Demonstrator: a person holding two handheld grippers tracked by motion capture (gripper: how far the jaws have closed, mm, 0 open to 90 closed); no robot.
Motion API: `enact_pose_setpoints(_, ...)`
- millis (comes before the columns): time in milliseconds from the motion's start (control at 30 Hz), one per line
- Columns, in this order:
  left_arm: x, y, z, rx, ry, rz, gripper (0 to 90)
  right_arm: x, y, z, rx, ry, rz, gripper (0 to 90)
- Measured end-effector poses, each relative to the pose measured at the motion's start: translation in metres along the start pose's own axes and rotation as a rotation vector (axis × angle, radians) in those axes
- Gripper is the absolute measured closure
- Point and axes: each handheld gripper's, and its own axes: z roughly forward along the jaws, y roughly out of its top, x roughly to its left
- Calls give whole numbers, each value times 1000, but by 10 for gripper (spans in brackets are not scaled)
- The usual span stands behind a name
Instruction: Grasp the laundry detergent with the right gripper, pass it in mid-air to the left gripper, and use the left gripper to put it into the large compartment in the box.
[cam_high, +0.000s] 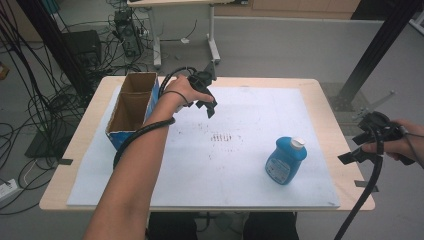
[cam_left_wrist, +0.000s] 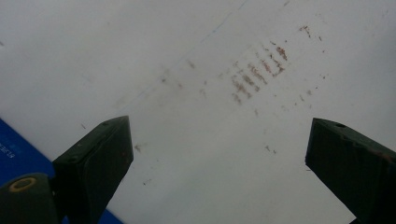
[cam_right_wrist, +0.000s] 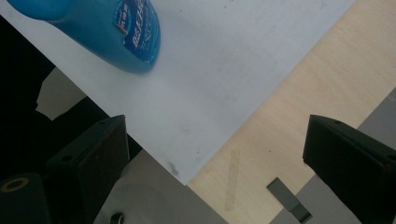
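Note:
A blue bottle (cam_high: 285, 160) with a white cap lies on the white mat (cam_high: 210, 165) at the right; its lower end (cam_right_wrist: 112, 32) fills the top left of the right gripper view. My right gripper (cam_high: 356, 156) hovers open past the table's right edge, apart from the bottle, with nothing between its jaws (cam_right_wrist: 215, 154). My left gripper (cam_high: 206, 107) hangs open over the mat's far side, beside an open cardboard box (cam_high: 131, 107). Its jaws (cam_left_wrist: 219, 154) frame bare mat with reddish-brown marks (cam_left_wrist: 257, 74). A blue edge of the box (cam_left_wrist: 18, 154) shows at the lower left.
The wooden table (cam_high: 327, 105) borders the mat, with a strip of grey tape (cam_right_wrist: 289, 200) near its right edge. Black cables (cam_high: 40, 100) and equipment lie on the floor to the left and behind. A black frame post (cam_high: 380, 50) stands at the far right.

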Motion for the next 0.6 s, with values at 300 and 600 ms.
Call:
enact_pose_setpoints(300,1,-1,0,-1,1,-2,80,5,-10,7,-2,7,-5,68)
enact_pose_setpoints(600,2,-4,0,0,5,-5,80,13,-18,15,-2,13,-5,67)
